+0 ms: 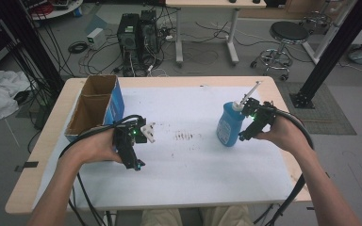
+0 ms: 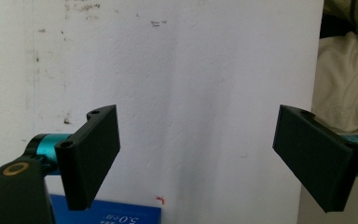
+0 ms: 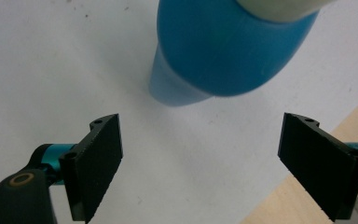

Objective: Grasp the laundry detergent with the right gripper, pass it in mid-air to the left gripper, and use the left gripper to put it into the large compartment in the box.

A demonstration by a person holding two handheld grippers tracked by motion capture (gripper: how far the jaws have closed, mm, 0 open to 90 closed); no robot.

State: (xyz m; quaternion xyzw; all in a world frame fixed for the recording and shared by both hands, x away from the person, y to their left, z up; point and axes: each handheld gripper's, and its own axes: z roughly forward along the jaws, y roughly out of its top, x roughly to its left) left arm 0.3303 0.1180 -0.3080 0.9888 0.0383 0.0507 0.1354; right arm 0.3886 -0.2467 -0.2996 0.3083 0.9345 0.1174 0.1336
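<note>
- Reaching toward the blue bottle (image 1: 229,125) with the right gripper (image 1: 248,133); the bottle stands upright on the white sheet (image 1: 193,160), right of centre, with a white cap and a thin nozzle (image 1: 252,89) slanting up and away.
- Right gripper's jaws spread wide and empty; in the right gripper view the bottle (image 3: 228,51) lies ahead of them and above the gap, not yet between the pads.
- Left gripper (image 1: 133,157) hovers over the near left part of the sheet, jaws released, nothing held; a cardboard box (image 1: 94,106) stands just behind it at the left edge.
- Risk: the bottle is tall on a narrow foot. A jaw that nudges its side before closing would likely tip it toward the stained patch (image 1: 186,136) mid-sheet.
- Risk: the body is rounded and looks smooth. A grasp high on the taper could slip upward as the jaws squeeze.
- Risk: the wall is probably soft plastic; a hard clench may push liquid out through the nozzle.
- Risk: the right cable (image 1: 301,129) loops close behind the hand and could snag on the table edge (image 1: 306,195) during a lift.
</note>
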